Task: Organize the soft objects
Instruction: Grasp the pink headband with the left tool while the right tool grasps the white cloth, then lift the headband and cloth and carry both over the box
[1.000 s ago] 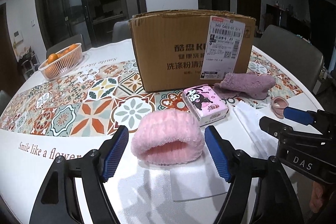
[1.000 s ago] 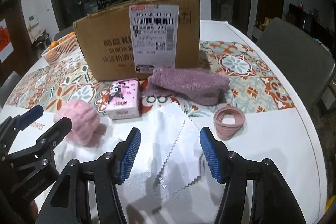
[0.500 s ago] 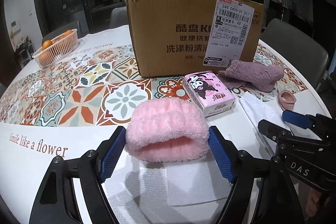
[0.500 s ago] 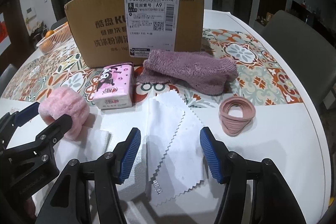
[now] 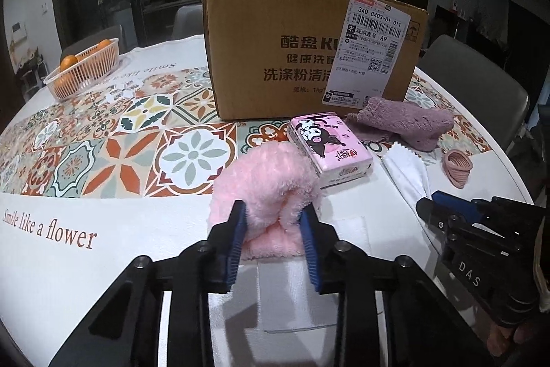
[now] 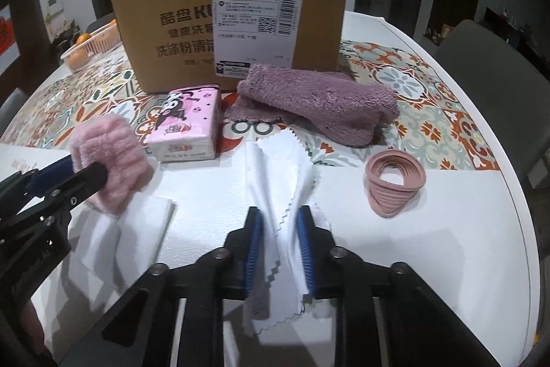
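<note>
left tool (image 5: 273, 226) has its two blue pads pressed in on the near edge of the pink fluffy band (image 5: 264, 191), which bulges up between and ahead of them; the band rests on the surface (image 5: 103, 229), partly over a folded white tissue (image 5: 295, 291) that lies under the tool. right tool (image 6: 279, 238) is narrowed to a small gap with the white zigzag-edged cloth (image 6: 280, 181) bunched between its pads, the cloth running from beneath the tool forward toward the purple fuzzy towel (image 6: 319, 100). just beside the pink band, on its far right, lies the pink tissue pack (image 5: 330, 150), with the cardboard box (image 5: 309, 54) upright behind it. a coil of pink hair ties (image 6: 395, 183) sits apart to the right of the white cloth. an orange basket (image 5: 84, 69) with oranges stands far left on the patterned part of the surface.
</note>
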